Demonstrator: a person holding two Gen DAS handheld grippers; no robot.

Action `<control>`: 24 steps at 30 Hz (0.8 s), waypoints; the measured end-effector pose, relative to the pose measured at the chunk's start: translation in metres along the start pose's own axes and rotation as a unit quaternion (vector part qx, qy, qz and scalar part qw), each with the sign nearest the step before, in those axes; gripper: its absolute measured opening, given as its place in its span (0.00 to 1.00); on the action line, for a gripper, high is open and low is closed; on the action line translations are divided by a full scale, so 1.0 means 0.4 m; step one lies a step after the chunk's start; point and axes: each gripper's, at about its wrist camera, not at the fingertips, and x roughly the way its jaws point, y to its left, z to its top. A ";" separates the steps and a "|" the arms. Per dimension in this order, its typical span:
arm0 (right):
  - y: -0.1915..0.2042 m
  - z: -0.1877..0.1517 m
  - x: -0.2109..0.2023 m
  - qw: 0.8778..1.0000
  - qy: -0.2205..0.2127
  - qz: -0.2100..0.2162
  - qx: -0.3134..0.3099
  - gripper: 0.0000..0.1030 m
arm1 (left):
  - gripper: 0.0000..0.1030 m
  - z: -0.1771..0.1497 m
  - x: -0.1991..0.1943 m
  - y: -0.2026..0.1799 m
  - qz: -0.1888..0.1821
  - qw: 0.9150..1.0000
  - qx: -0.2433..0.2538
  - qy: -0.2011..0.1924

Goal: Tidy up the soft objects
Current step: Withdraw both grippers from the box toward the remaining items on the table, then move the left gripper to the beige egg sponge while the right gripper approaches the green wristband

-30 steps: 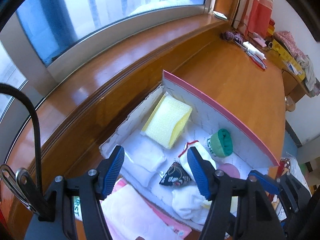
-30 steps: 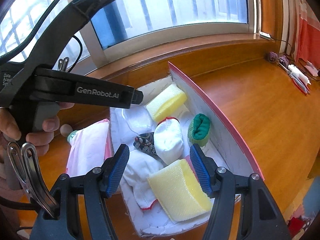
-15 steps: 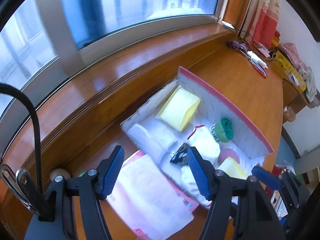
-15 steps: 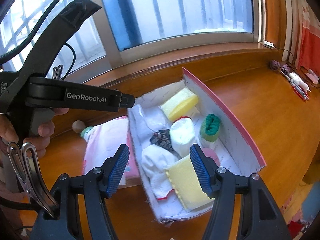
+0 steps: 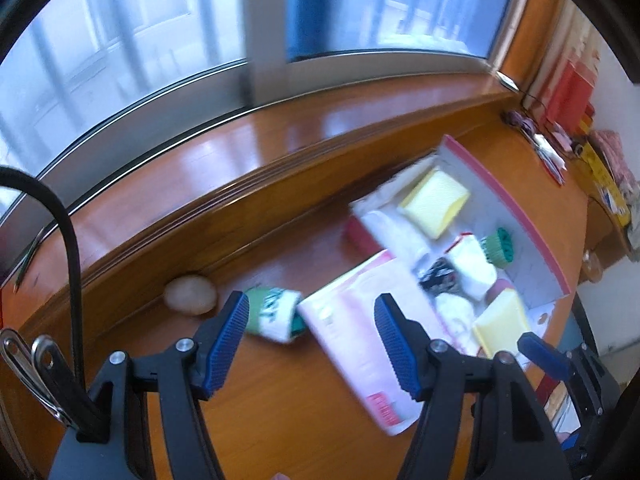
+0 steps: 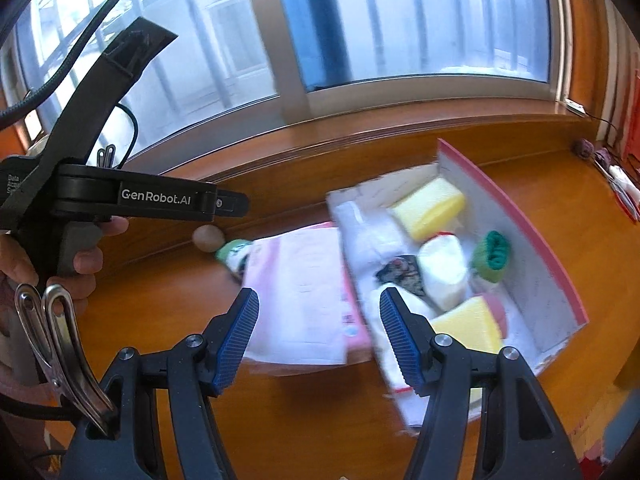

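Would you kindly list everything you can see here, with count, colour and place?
box: one, white with pink rim, on the wooden table
sponges: two, yellow, in the box
rolled sock: one, green, in the box
white cloths: several, in the box
patterned pouch: one, dark, in the box
pink packet: one, left of the box
green-white sock: one, beside the packet
round ball: one, pale, by the sill
left gripper: open, empty
right gripper: open, empty
hand: one, holding the left gripper

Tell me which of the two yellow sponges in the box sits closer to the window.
The yellow sponge in the box's far corner, beside the pink-edged wall. The other yellow sponge lies at the near end, by the right gripper's fingertip.
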 end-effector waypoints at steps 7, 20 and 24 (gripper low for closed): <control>0.087 -0.008 0.017 1.000 0.007 0.018 -0.020 0.63 | 0.67 -0.047 -0.008 0.121 0.014 0.999 -0.043 0.007; 0.229 -0.017 0.100 0.998 0.038 0.035 -0.048 0.63 | 0.67 -0.080 0.066 0.280 0.023 0.994 -0.102 0.027; 0.248 -0.018 0.129 0.997 0.049 0.037 -0.047 0.63 | 0.67 -0.073 0.111 0.294 0.011 0.993 -0.114 0.034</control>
